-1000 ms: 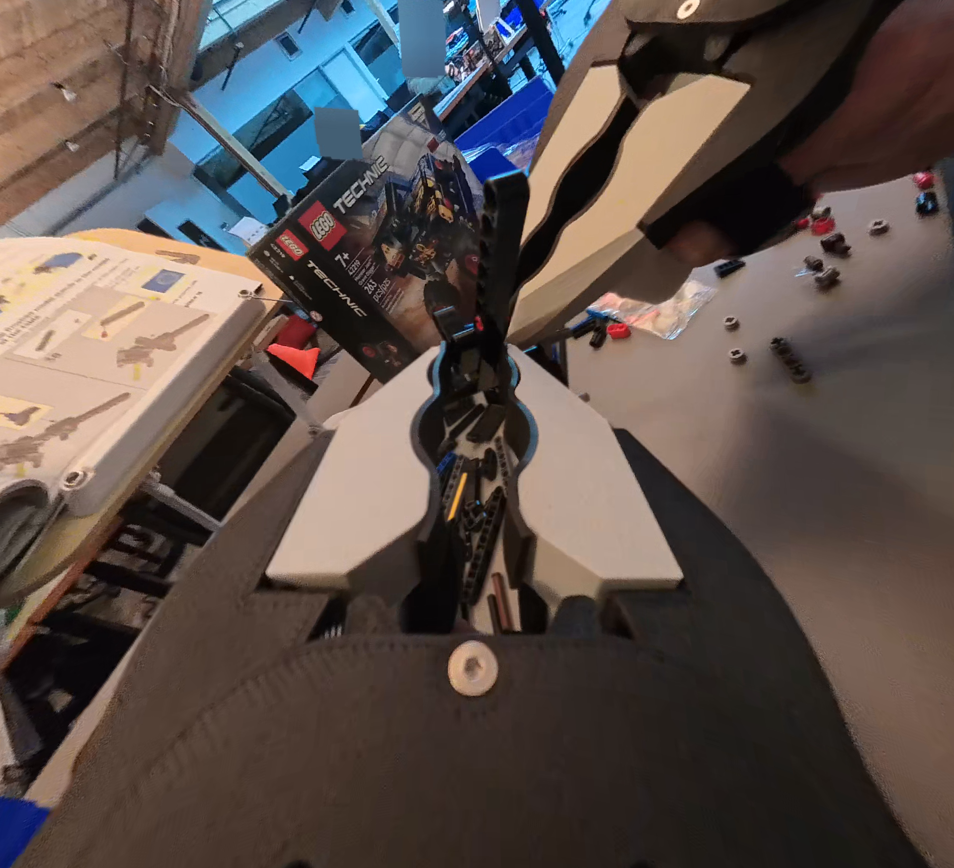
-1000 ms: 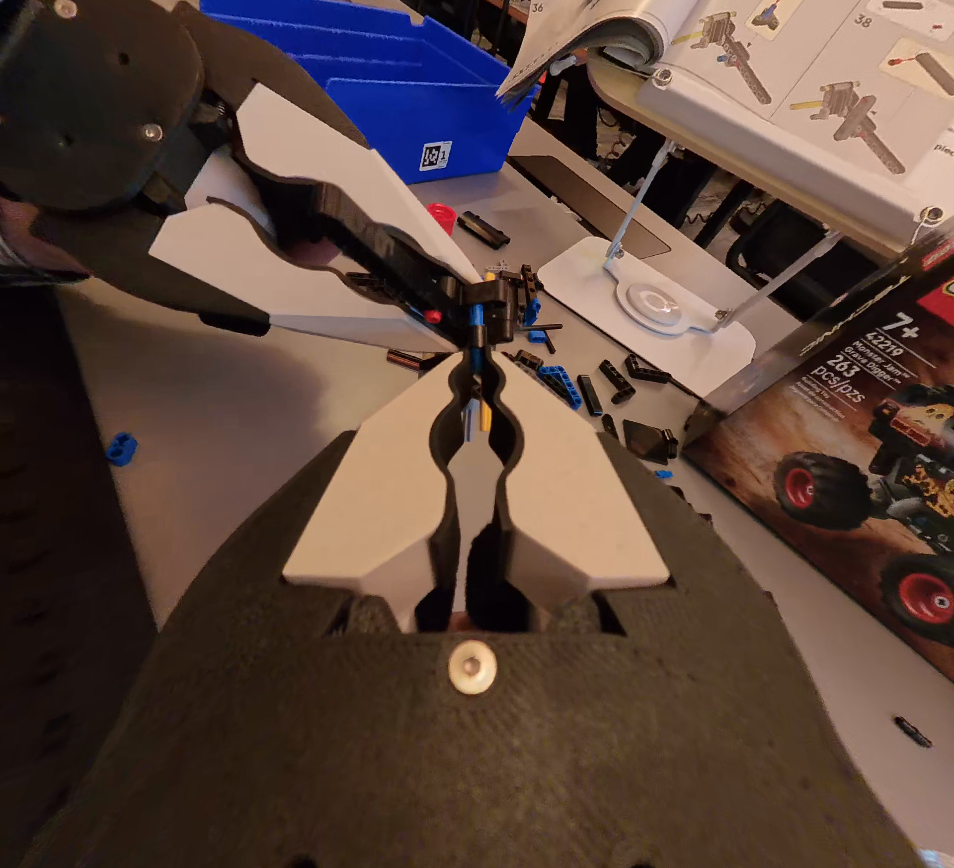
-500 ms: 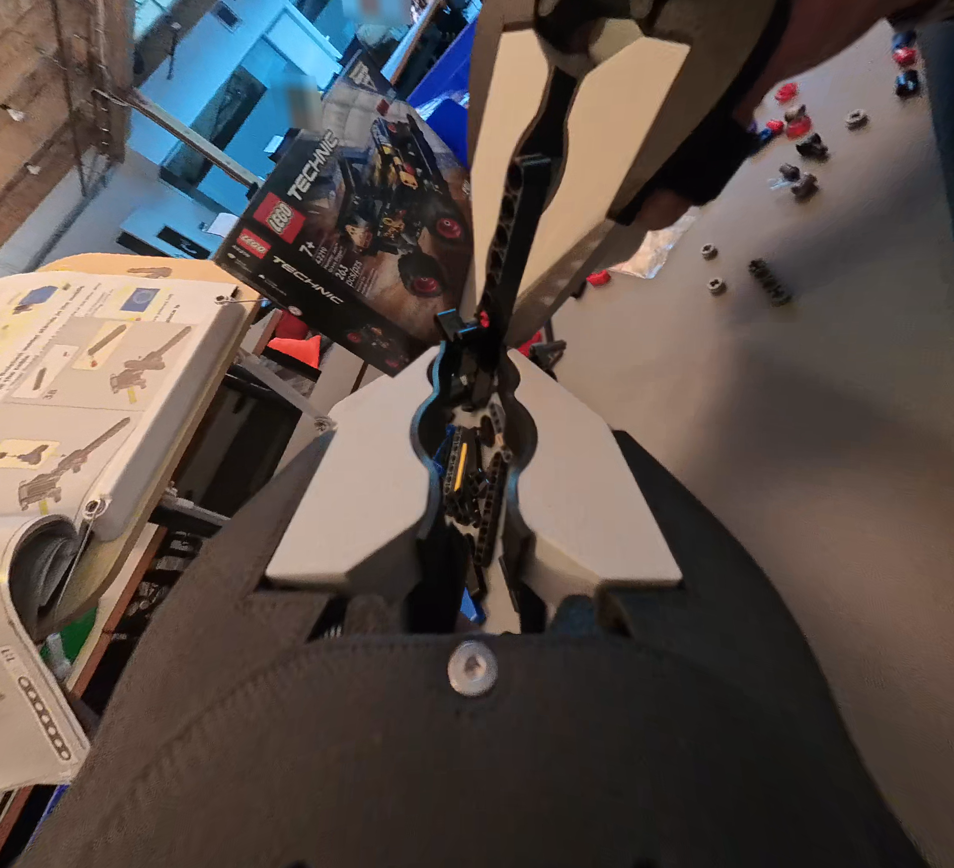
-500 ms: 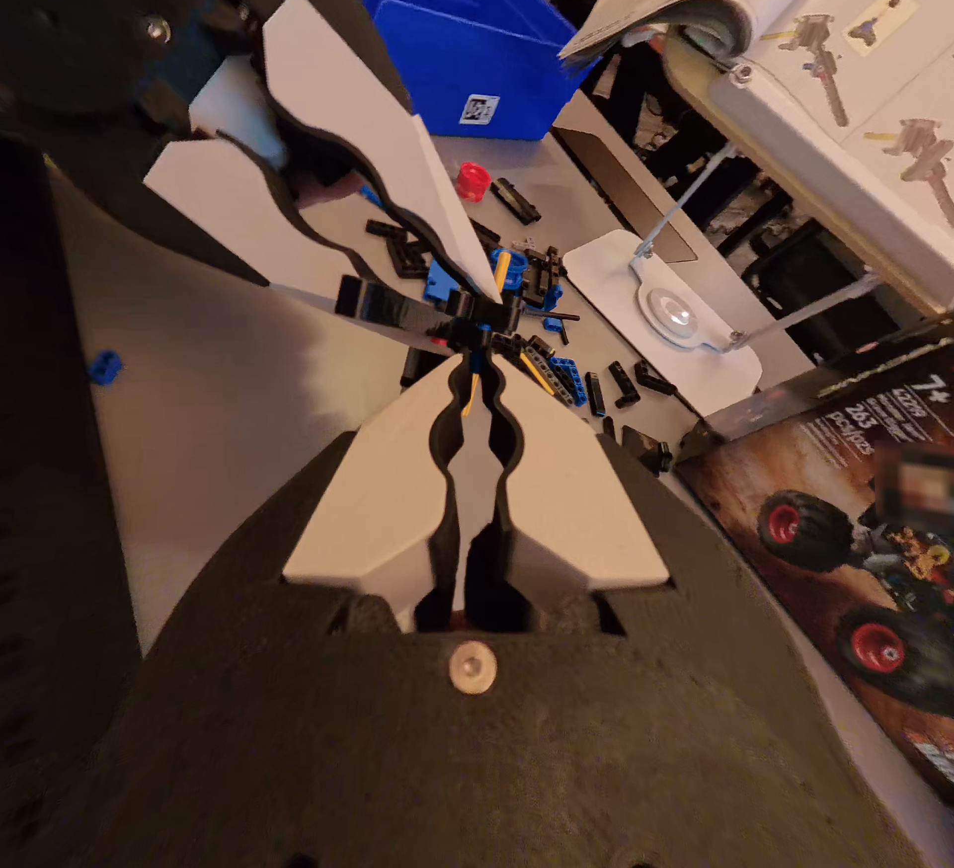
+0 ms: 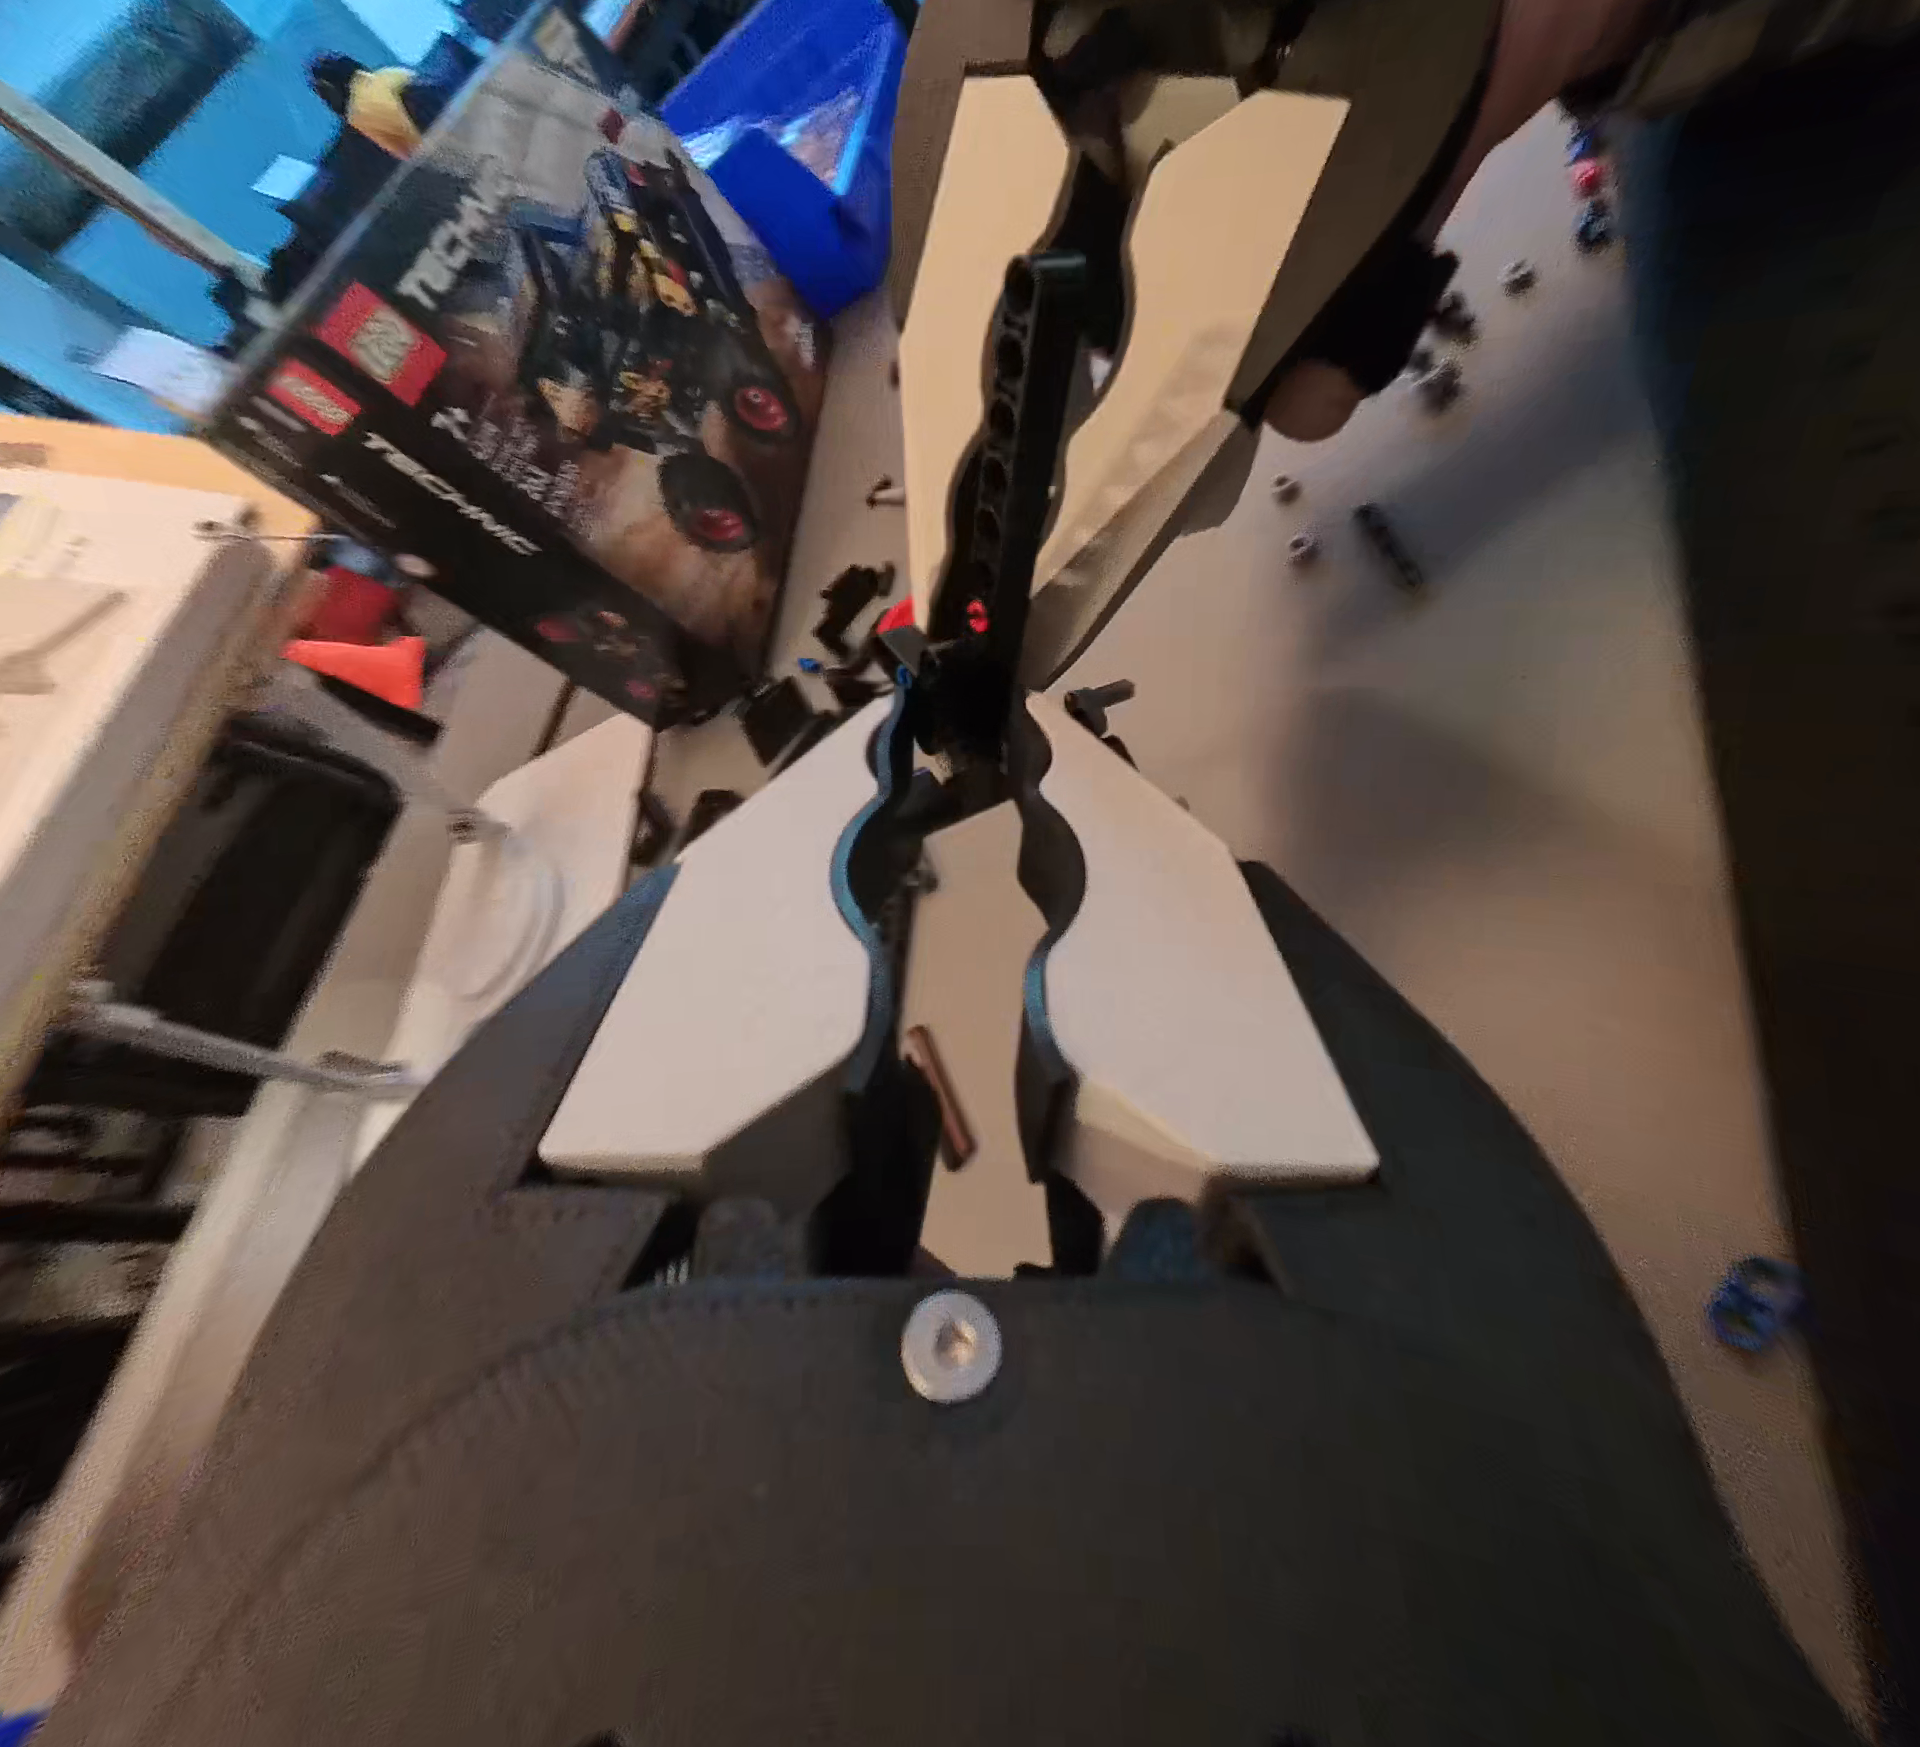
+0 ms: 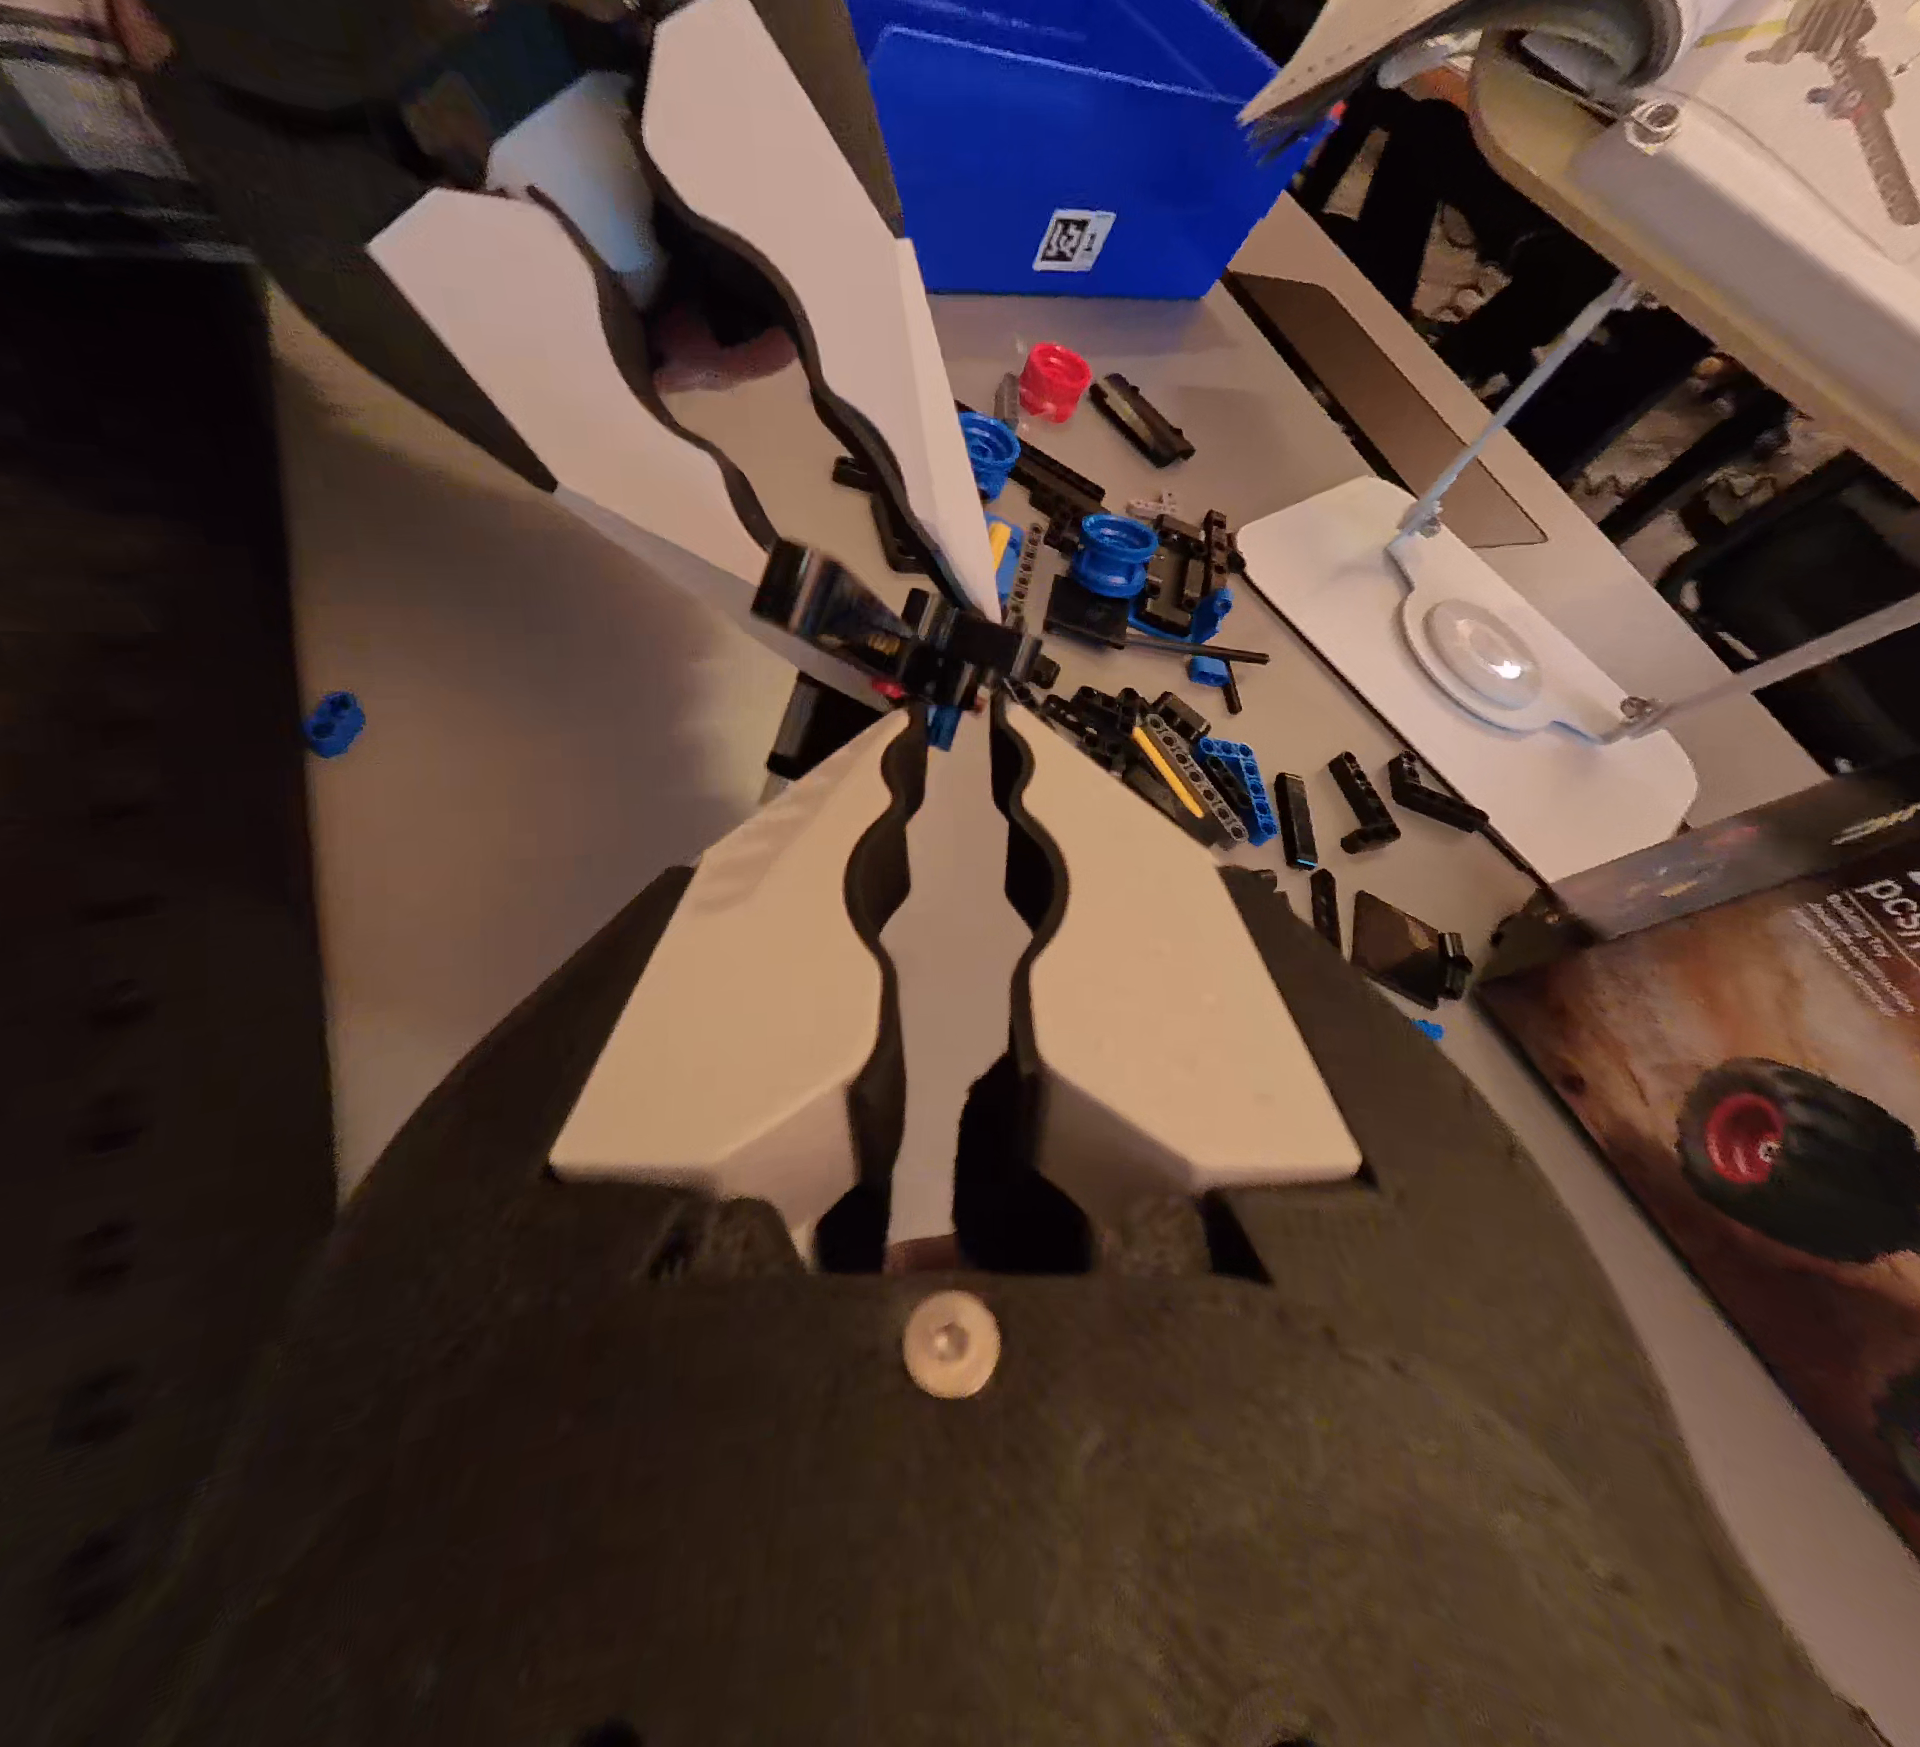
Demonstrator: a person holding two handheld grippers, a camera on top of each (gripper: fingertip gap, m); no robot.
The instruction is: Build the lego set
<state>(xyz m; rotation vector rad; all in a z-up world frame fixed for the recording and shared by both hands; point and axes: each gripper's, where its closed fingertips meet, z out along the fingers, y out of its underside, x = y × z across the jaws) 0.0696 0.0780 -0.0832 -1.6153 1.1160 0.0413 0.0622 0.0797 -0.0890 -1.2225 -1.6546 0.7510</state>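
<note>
The left gripper (image 5: 961, 721) was clamped on the lower end of the black beam assembly (image 5: 1003, 430), which was held in the air above the grey table (image 5: 1455, 866), its long beam running away towards the other tool. The right gripper (image 6: 948, 710) was nipped tight on the same assembly's joint end, where a bit of blue showed between its tips. The two tools met nose to nose there.

The step looked like seating a connector at that joint. It would go best with one tool held rigid as an anvil and the other pushing straight along the pin's axis. A sideways twist would likely lever the long beam out of the grip. Whether the pin was fully home could not be told.

The Lego box (image 5: 540, 450) stood on edge at the left; what it held was hidden. The blue bin (image 6: 1039, 139) sat further right, divided into compartments, its contents out of sight. The loose parts (image 6: 1143, 741) lay in neither, scattered on the table beside a blue wheel hub (image 6: 1117, 549).
</note>
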